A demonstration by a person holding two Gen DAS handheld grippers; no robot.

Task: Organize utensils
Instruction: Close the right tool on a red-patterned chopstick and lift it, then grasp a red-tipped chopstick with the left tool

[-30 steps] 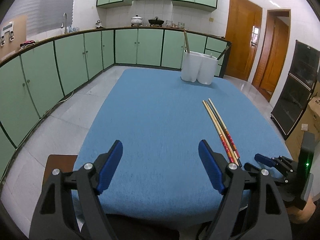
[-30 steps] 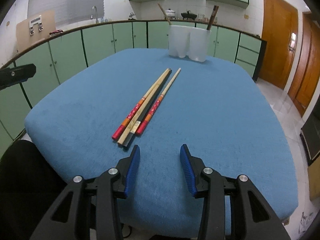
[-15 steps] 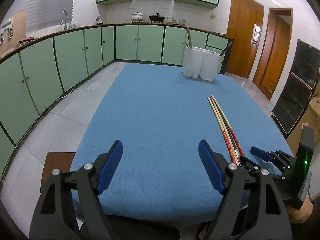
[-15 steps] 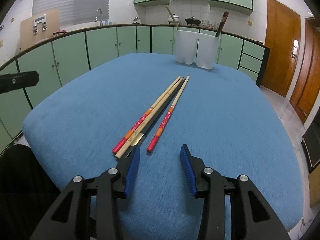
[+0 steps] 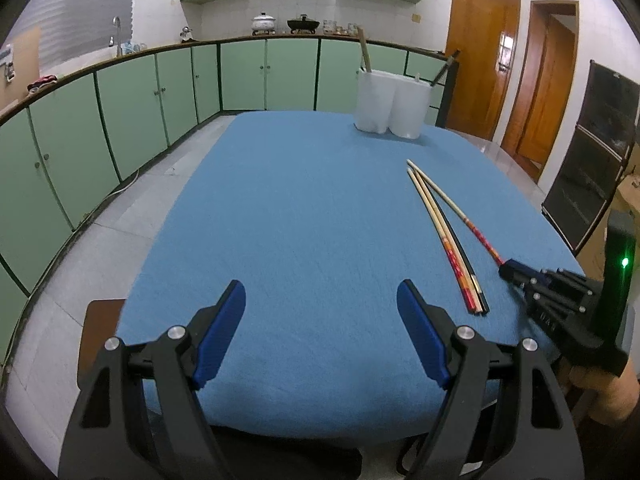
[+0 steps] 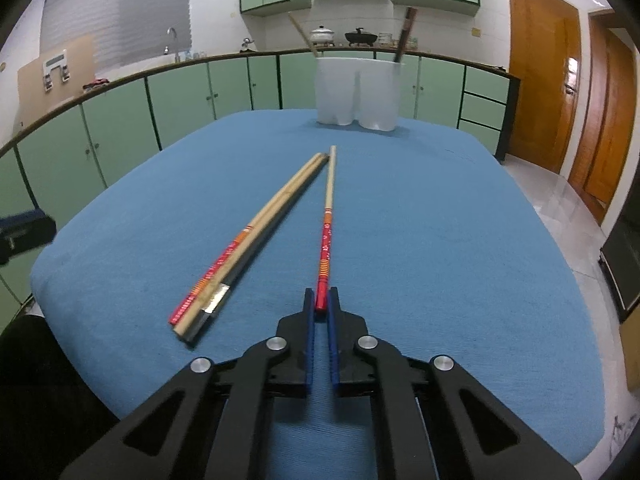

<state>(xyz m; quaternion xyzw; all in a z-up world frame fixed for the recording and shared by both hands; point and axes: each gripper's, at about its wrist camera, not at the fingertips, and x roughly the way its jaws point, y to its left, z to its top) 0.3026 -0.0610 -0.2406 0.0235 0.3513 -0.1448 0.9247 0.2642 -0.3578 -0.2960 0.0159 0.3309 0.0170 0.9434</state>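
Observation:
My right gripper (image 6: 321, 304) is shut on the red end of a red-and-bamboo chopstick (image 6: 327, 216) that lies on the blue table cloth (image 6: 440, 240). Three more chopsticks (image 6: 248, 240) lie bundled just to its left. A white two-part utensil holder (image 6: 358, 94) stands at the far edge with a stick in each part. My left gripper (image 5: 320, 312) is open and empty over the near left of the table. The left wrist view shows the right gripper (image 5: 516, 272) on the chopstick (image 5: 460, 216), beside the bundle (image 5: 444, 236).
Green kitchen cabinets (image 5: 120, 120) curve along the left and back. Wooden doors (image 5: 480, 60) stand at the right. A dark cabinet (image 5: 588, 160) stands beside the table's right side. A brown stool (image 5: 96, 332) sits by the near left corner.
My right gripper moved forward and closed on the rightmost chopstick's red end, which has swung apart from the other three. My left gripper stayed open and drifted slightly.

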